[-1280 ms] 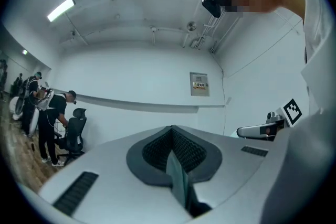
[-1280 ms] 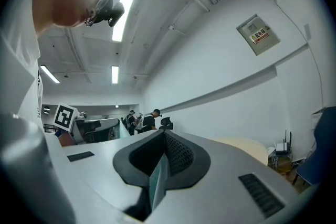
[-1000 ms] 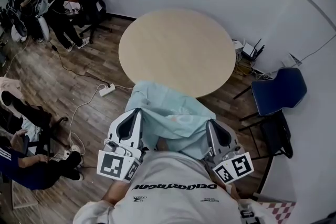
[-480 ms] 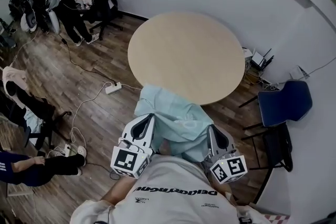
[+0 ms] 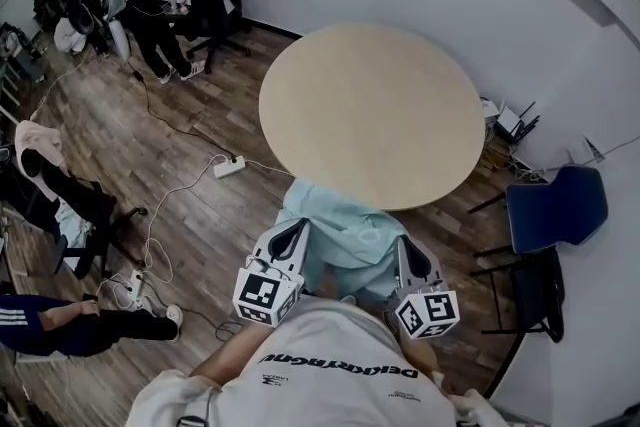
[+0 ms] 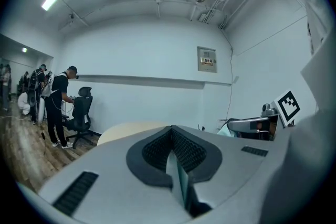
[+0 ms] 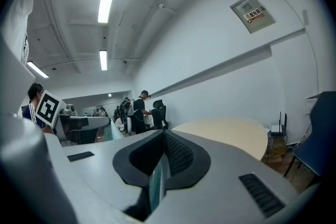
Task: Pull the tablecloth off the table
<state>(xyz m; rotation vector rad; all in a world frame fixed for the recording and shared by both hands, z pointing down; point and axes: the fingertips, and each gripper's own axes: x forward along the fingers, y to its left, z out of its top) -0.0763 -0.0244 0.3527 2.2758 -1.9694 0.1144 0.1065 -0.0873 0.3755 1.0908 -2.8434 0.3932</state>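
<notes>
Plainly, the left gripper and right gripper each have their fingers pinched tight on the pale green tablecloth, which sags between them just beside the round tabletop's near rim.

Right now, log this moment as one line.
left tool: shut on tablecloth | right tool: shut on tablecloth | tablecloth: bunched between both tools | table: top bare

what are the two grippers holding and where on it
The pale green tablecloth: the left gripper pinches its near end at the left side, the right gripper at the right side.
</notes>
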